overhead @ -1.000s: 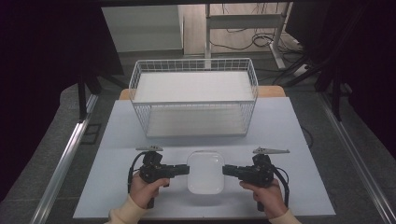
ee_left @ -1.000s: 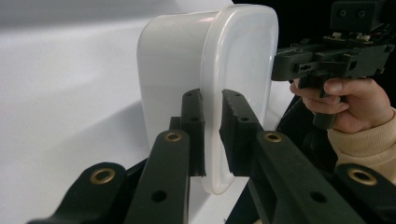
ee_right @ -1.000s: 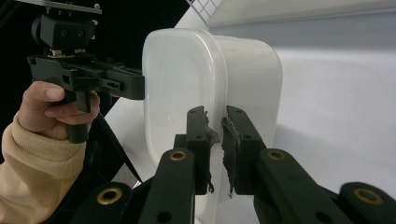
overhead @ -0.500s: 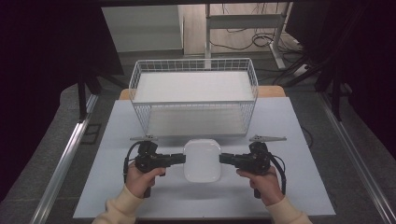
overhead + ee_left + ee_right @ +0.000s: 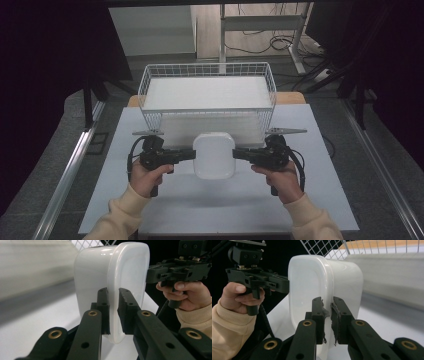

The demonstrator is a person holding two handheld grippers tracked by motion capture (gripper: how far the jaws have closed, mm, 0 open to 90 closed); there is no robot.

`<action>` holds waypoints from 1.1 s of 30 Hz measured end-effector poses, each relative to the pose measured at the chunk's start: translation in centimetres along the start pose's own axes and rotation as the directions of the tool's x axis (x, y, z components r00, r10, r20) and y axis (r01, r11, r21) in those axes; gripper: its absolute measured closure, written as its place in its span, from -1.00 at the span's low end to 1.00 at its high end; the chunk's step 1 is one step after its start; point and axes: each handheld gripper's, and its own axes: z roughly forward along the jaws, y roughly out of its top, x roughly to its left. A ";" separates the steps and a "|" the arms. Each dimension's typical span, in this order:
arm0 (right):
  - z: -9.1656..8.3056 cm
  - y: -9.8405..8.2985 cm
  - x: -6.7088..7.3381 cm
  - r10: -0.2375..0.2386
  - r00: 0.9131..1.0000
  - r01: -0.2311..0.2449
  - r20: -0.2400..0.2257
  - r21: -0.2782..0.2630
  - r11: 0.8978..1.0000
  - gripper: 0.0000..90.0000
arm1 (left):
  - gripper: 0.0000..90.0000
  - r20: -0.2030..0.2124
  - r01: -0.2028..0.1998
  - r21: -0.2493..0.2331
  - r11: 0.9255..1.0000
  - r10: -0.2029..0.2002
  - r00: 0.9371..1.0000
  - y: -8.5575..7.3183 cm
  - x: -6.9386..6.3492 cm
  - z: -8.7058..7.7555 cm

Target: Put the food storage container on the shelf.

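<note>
Because the white plastic tub is wider than one pair of jaws can span, it hangs between two grips on opposite edges, at 6 o'clock from the wire basket and, as far as the high view lets me judge, raised off the white table. That basket stands at 12 o'clock on the table with its open top facing up, probably where the tub is bound. From 9 o'clock the left gripper has its jaws clamped on the tub's rim; from 3 o'clock the right gripper pinches the opposite rim the same way. Rounded and nearly square, the tub has its slightly longer axis running 12 to 6 in the high view, and that view cannot tell me whether its opening or its base faces up.
</note>
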 end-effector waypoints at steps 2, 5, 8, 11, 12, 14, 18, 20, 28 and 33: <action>0.0 0.3 0.1 -0.009 1.000 0.009 0.002 -0.003 1.000 0.80 | 0.79 -0.008 -0.012 -0.011 1.000 0.011 1.000 0.4 -0.2 -0.2; -0.1 1.0 0.3 -0.020 1.000 0.020 0.003 -0.009 1.000 0.80 | 0.79 -0.009 -0.021 -0.017 1.000 0.021 1.000 0.9 -0.2 -0.5; 0.0 1.5 0.4 -0.027 1.000 0.027 0.002 -0.013 1.000 0.80 | 0.79 -0.006 -0.026 -0.023 0.999 0.026 1.000 1.3 -0.2 -0.7; 0.0 2.1 0.5 -0.035 0.999 0.035 0.003 -0.016 0.999 0.80 | 0.79 -0.009 -0.032 -0.025 0.999 0.032 0.999 1.7 -0.3 -0.8; 0.0 2.3 0.5 -0.037 0.999 0.037 0.004 -0.016 0.999 0.80 | 0.79 -0.013 -0.039 -0.025 0.999 0.039 0.999 2.2 -0.3 -0.9; 0.0 2.6 0.6 -0.042 0.999 0.043 0.009 -0.019 0.999 0.80 | 0.79 -0.016 -0.042 -0.025 0.999 0.042 0.999 2.5 -0.3 -1.0; 0.0 3.2 0.6 -0.048 0.999 0.048 0.007 -0.024 0.999 0.80 | 0.79 -0.012 -0.048 -0.029 0.998 0.048 0.999 3.1 -0.3 -1.1; 0.0 3.8 0.7 -0.056 0.998 0.056 0.014 -0.021 0.998 0.80 | 0.79 -0.015 -0.049 -0.032 0.998 0.048 0.999 3.4 -0.2 -1.3; 0.3 5.3 0.9 -0.068 0.997 0.069 0.018 -0.024 0.997 0.80 | 0.79 -0.018 -0.059 -0.038 0.998 0.058 0.998 5.0 -0.1 -1.8; 0.4 5.9 0.9 -0.063 0.998 0.064 0.013 -0.026 0.998 0.80 | 0.79 -0.021 -0.059 -0.041 0.997 0.058 0.998 5.6 0.1 -2.0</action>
